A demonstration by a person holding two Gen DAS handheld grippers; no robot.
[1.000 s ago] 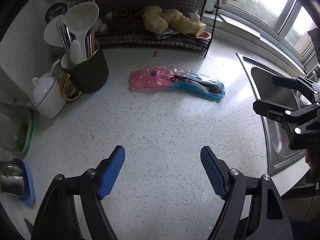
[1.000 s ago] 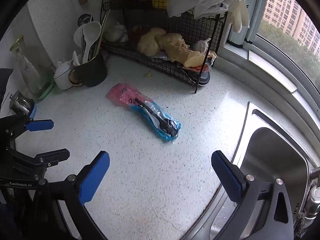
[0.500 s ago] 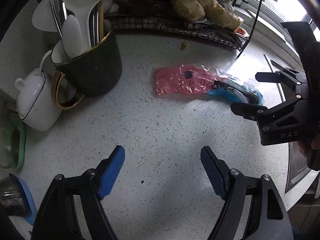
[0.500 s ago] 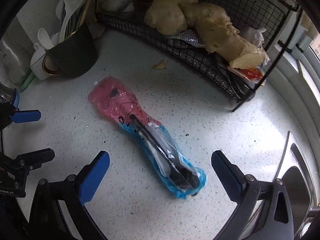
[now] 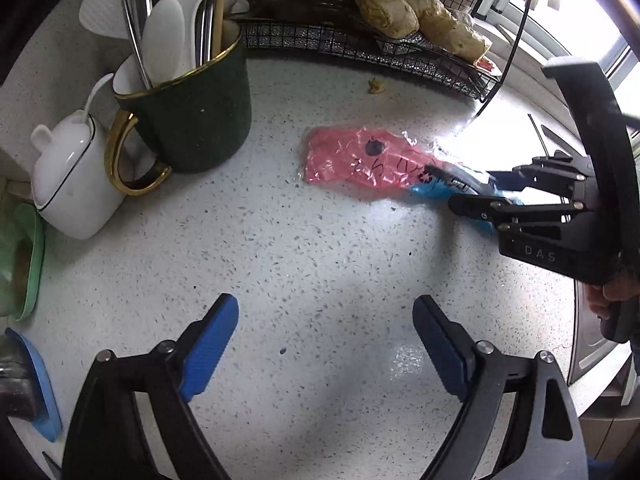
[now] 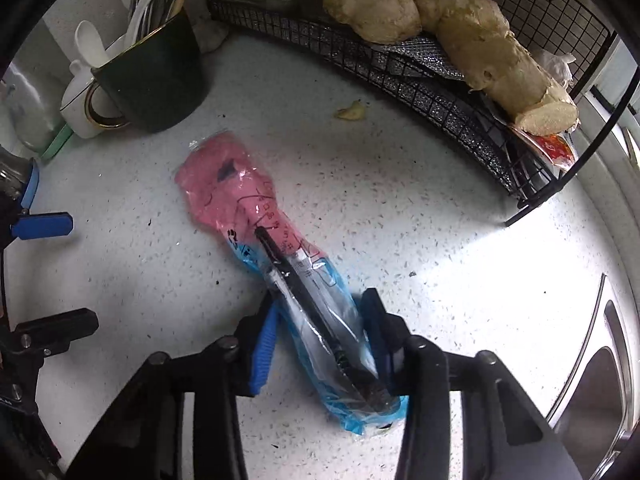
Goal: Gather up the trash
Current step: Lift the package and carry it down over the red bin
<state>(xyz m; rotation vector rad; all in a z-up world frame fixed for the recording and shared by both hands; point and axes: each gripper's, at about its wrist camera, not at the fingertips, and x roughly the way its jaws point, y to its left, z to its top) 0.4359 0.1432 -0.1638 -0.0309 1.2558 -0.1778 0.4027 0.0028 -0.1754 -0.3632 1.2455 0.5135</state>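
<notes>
A pink and blue plastic wrapper (image 6: 280,264) with a black utensil inside lies flat on the speckled white counter; it also shows in the left wrist view (image 5: 360,160). My right gripper (image 6: 320,344) is down over its blue end, its blue pads closed in against both sides of the wrapper. In the left wrist view the right gripper (image 5: 480,190) shows at the wrapper's right end. My left gripper (image 5: 326,344) is open and empty above bare counter, short of the wrapper. A small yellow scrap (image 6: 351,112) lies near the rack.
A dark green mug of utensils (image 5: 192,120) and a white lidded pot (image 5: 72,184) stand at the left. A black wire rack (image 6: 420,72) holding ginger roots runs along the back. A steel sink (image 6: 592,380) lies at the right. A green dish (image 5: 24,264) sits at the far left.
My right gripper moved forward and down onto the wrapper's blue end and narrowed from wide open to pinching it. My left gripper moved forward toward the mug and wrapper, staying open.
</notes>
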